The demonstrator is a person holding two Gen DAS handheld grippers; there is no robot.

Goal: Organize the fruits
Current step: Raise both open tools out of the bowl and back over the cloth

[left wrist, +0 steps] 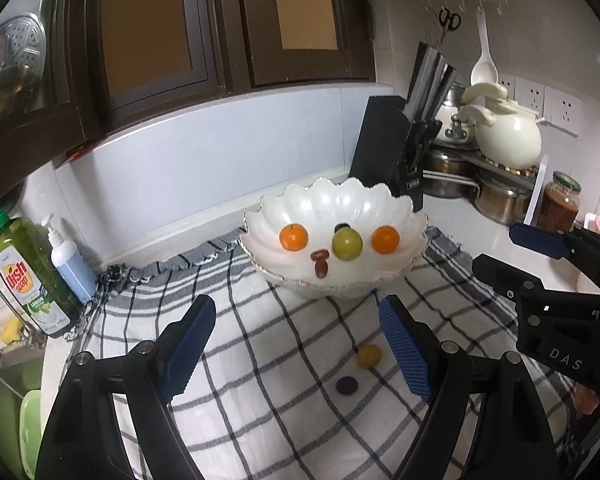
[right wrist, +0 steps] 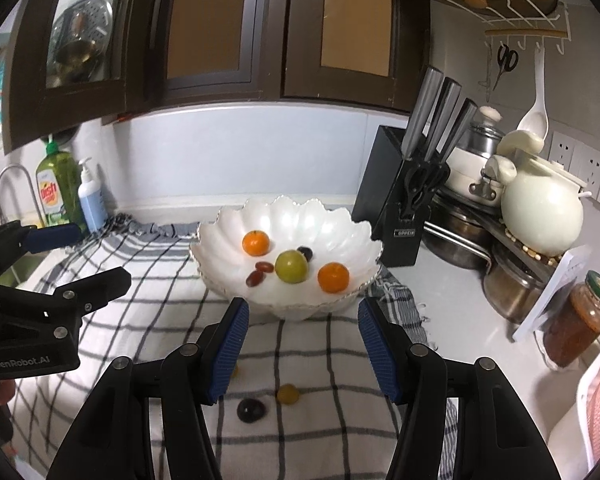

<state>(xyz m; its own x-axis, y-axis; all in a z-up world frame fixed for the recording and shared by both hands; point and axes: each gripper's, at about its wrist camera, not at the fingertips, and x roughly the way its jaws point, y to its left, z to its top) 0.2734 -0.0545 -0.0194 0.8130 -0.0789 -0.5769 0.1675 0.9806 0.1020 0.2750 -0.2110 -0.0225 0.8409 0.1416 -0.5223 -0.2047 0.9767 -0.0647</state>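
Left gripper (left wrist: pixel 296 344): jaws spread wide, nothing between the blue pads, hovering over the checked cloth (left wrist: pixel 260 360). Right gripper (right wrist: pixel 302 350): also wide open, empty, poised over the same cloth, its tips just short of the bowl's near rim. Each claw shows at the edge of the other's view, side by side, apart.

On the cloth, below and ahead of both claws, two loose fruits: a small yellow fruit (right wrist: pixel 288 394), roundish, no clear long axis, and a dark grape (right wrist: pixel 251 410) just beside it to the left and nearer the cameras; touching or apart cannot be told. In the left wrist view the yellow one lies close to the left claw's right-hand pad. In the right wrist view a sliver of another yellowish thing peeks past the left-hand pad; too hidden to identify.

Beyond the claws: white scalloped bowl (right wrist: pixel 364 236), sitting on the far part of the cloth. Inside it:
- green round fruit (right wrist: pixel 291 266), centre
- orange fruit (right wrist: pixel 255 243), far left; second orange fruit (right wrist: pixel 333 277), near right
- two red oblong fruits (right wrist: pixel 260 273), ends nearly meeting; in the left wrist view one lies crosswise, the other points its long axis toward the camera
- dark fruit (right wrist: pixel 306 253) half hidden behind the green one

Further out: black knife block (right wrist: pixel 396 200) right of the bowl, dish soap bottle (right wrist: pixel 56 188) far left.
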